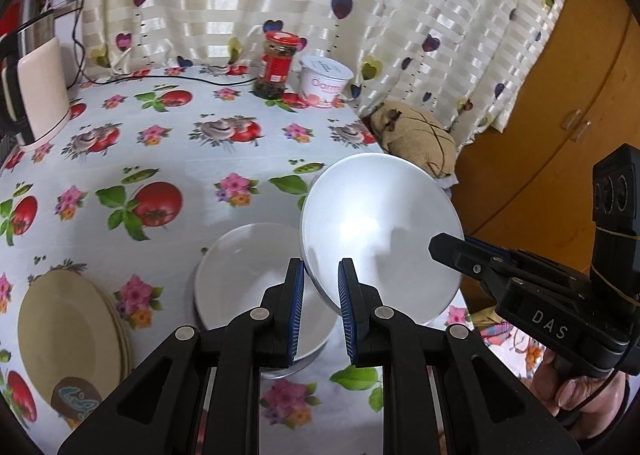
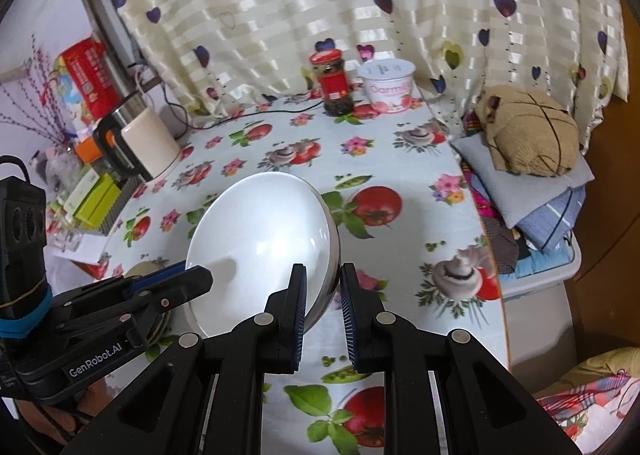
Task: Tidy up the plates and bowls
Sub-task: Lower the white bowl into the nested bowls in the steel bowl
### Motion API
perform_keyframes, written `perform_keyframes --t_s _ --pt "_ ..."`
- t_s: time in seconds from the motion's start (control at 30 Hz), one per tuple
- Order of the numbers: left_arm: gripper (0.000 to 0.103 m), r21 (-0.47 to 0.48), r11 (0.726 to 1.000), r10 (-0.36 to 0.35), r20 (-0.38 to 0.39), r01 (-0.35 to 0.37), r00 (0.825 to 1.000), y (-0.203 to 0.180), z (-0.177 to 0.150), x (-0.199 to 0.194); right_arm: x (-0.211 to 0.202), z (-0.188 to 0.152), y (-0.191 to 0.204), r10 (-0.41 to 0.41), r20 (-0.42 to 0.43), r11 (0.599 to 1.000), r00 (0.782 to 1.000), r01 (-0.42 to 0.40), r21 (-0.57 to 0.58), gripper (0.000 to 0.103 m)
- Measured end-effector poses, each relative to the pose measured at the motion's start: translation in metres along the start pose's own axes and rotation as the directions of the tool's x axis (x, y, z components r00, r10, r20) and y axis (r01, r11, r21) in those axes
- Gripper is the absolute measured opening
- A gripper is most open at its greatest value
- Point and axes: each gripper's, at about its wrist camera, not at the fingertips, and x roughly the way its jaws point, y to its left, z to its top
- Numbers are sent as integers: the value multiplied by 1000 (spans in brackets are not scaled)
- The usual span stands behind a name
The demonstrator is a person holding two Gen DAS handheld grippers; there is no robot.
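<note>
You had the white bowl (image 1: 380, 231) lifted off the counter (image 1: 192, 175) and tilted, its hollow facing you, with both hand-held grippers clamped on its rim. In the left wrist view your left hand-held gripper (image 1: 322, 287) pinched the bowl's lower left edge at the bottom centre of the frame, while the right hand-held gripper (image 1: 448, 251) came in from the right and bit the opposite edge. In the right wrist view the same bowl (image 2: 260, 251) sat centre-left, and your right hand-held gripper (image 2: 323, 287) held its lower right rim.

The relation that mattered was this: the second white bowl (image 1: 248, 275) rested on the counter just below and left of the held one, right in front of the left gripper. So the nesting spot lay down and to the left of the frame, nearer your left hand. The stack of tan plates (image 1: 72, 331) sat farther left, well apart.
</note>
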Motion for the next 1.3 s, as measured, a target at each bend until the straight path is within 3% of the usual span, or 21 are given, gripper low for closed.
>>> perform_keyframes --t_s 0.6,1.3 --pt "18 -49 997 67 1 -67 998 29 -9 -13 23 -4 35 48 -46 997 998 -50 -51 17" --pt "18 -81 988 122 -77 -128 990 51 -19 4 62 -12 44 72 -144 995 987 -80 -52 17"
